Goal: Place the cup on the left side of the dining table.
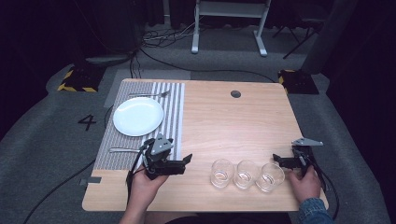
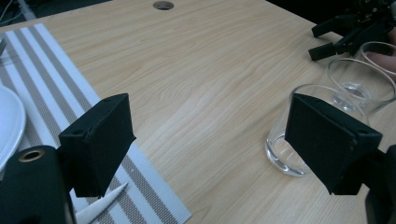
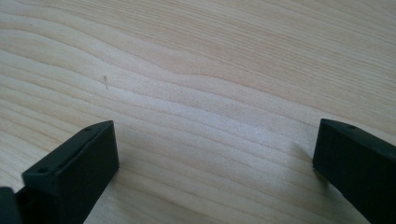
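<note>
Three clear empty glasses stand in a row near the table's front edge: left glass (image 1: pixel 222 172), middle glass (image 1: pixel 246 174), right glass (image 1: pixel 271 176). My left gripper (image 1: pixel 185 163) is open, held by a hand just left of the row and pointing toward it. In the left gripper view the left gripper (image 2: pixel 215 140) has its jaws wide apart, and the nearest glass (image 2: pixel 299 140) sits partly behind the right jaw. My right gripper (image 1: pixel 278 161) is open, just right of the right glass. In the right gripper view the right gripper (image 3: pixel 215 163) hangs low over bare wood.
A striped placemat (image 1: pixel 173 112) covers the table's left side. It carries a white plate (image 1: pixel 138 116), a fork (image 1: pixel 149 94) beyond the plate and a knife (image 1: pixel 123 150) in front of it. A cable hole (image 1: pixel 236 94) lies near the far edge.
</note>
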`<state>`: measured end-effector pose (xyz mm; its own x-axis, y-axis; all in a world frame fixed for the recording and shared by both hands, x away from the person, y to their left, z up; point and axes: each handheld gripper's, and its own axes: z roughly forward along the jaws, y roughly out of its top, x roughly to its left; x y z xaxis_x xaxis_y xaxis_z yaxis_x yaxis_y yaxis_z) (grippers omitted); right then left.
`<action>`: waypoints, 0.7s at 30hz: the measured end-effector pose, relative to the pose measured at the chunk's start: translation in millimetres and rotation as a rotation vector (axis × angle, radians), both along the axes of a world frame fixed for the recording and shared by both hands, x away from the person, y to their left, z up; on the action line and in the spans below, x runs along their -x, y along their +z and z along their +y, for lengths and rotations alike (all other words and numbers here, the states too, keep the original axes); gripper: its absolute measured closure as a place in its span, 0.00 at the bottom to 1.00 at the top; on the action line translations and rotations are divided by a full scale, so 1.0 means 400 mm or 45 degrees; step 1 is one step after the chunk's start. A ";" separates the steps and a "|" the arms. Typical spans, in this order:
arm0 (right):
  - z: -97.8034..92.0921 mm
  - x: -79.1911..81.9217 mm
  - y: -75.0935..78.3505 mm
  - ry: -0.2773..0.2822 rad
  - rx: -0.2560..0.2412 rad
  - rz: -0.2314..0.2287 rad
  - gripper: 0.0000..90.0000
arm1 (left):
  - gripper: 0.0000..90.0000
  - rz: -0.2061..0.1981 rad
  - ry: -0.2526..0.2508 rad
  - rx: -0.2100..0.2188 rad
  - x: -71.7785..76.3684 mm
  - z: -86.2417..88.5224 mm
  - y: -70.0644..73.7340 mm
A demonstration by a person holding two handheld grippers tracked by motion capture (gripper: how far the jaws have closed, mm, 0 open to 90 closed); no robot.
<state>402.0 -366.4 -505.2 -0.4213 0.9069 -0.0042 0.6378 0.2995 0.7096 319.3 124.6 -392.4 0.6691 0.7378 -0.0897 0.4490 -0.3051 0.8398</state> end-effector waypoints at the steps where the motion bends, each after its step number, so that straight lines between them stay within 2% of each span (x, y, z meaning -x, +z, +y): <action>1: 0.000 0.000 0.000 0.000 0.000 0.000 0.01 | 0.17 0.000 -0.016 -0.006 -0.003 -0.007 0.000; 4: 0.000 0.001 0.000 -0.004 -0.001 0.000 0.01 | 0.17 0.003 -0.054 -0.028 -0.012 -0.029 -0.001; 8: 0.000 0.001 0.000 -0.004 -0.001 0.000 0.01 | 0.17 0.017 -0.079 -0.009 -0.020 -0.052 -0.005; 13: 0.001 0.002 0.000 -0.007 -0.001 0.001 0.01 | 0.17 0.009 -0.118 0.024 -0.023 -0.080 -0.002; 21: 0.001 0.001 0.000 -0.007 -0.001 0.001 0.01 | 0.17 -0.010 -0.147 0.038 -0.028 -0.128 0.009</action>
